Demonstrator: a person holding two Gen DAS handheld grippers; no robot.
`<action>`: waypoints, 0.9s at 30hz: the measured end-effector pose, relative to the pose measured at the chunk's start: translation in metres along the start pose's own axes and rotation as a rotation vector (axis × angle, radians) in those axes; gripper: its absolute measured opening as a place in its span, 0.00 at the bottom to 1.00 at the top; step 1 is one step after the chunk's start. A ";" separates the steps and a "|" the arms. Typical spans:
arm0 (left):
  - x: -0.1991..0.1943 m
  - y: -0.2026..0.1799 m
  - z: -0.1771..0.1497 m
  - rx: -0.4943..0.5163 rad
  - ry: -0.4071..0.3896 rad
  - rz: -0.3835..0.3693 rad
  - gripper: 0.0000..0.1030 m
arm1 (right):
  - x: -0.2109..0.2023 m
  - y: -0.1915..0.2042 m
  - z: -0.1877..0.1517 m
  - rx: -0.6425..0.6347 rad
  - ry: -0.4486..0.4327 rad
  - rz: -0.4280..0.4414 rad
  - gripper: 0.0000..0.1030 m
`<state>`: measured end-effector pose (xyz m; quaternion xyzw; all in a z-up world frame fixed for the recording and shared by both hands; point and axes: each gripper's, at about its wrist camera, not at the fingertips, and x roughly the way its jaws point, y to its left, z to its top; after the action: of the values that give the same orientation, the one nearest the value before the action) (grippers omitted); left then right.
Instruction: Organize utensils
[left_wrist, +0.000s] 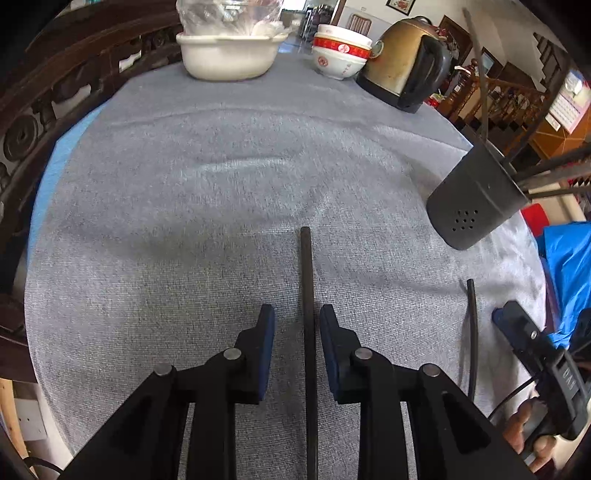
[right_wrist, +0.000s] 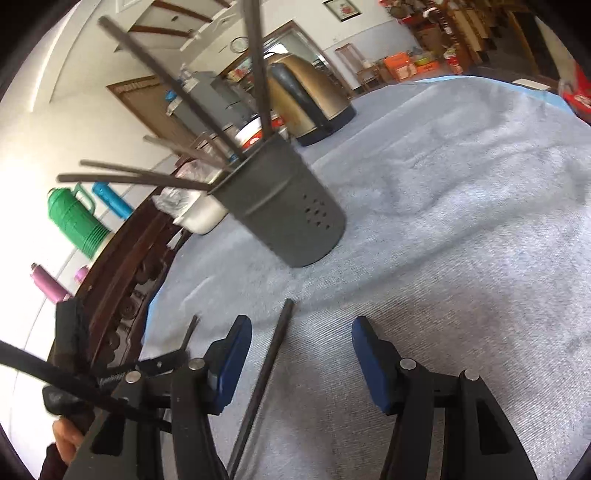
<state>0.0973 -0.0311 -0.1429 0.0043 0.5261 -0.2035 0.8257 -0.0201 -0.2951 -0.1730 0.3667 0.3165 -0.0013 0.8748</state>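
Chopstick (left_wrist: 308, 332) near end is running out of frame under the left gripper (left_wrist: 297, 325), lying on the grey cloth (left_wrist: 184, 221) between parted jaws, untouched. Right gripper (right_wrist: 301, 343) is angling down, jaws wide, another chopstick (right_wrist: 266, 369) lying loose between them. Holder (right_wrist: 284, 210) is standing just ahead, sticks blurred.

Two loose chopsticks plus the holder, all on the grey-cloth worktop (left_wrist: 184, 184).

First chopstick (left_wrist: 308, 314): thin dark rod, lying flat on the cloth, running straight away from the left wrist camera, far tip ending mid-cloth.

Second chopstick (right_wrist: 264, 380): same dark rod, also flat on the cloth; in the left wrist view it lies off to the right of the first, apart from it, roughly parallel.

Utensil holder (right_wrist: 284, 218): dark grey cylinder with a cluster of small drain holes low on its wall, standing on the cloth beyond both rods. Several more dark chopsticks (right_wrist: 166, 92) stand in it, fanned out and leaning over the rim.
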 end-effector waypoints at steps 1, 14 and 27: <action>0.000 -0.001 -0.001 0.006 -0.003 0.002 0.24 | 0.001 -0.001 0.000 0.011 0.003 0.006 0.58; -0.006 0.002 -0.016 -0.019 -0.014 -0.062 0.06 | -0.002 -0.007 -0.001 0.017 -0.011 0.007 0.58; -0.009 -0.012 -0.025 0.024 -0.010 -0.044 0.07 | -0.001 -0.007 0.000 0.015 -0.013 0.006 0.58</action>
<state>0.0679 -0.0337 -0.1440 0.0014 0.5194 -0.2279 0.8236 -0.0226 -0.3001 -0.1772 0.3741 0.3098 -0.0032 0.8741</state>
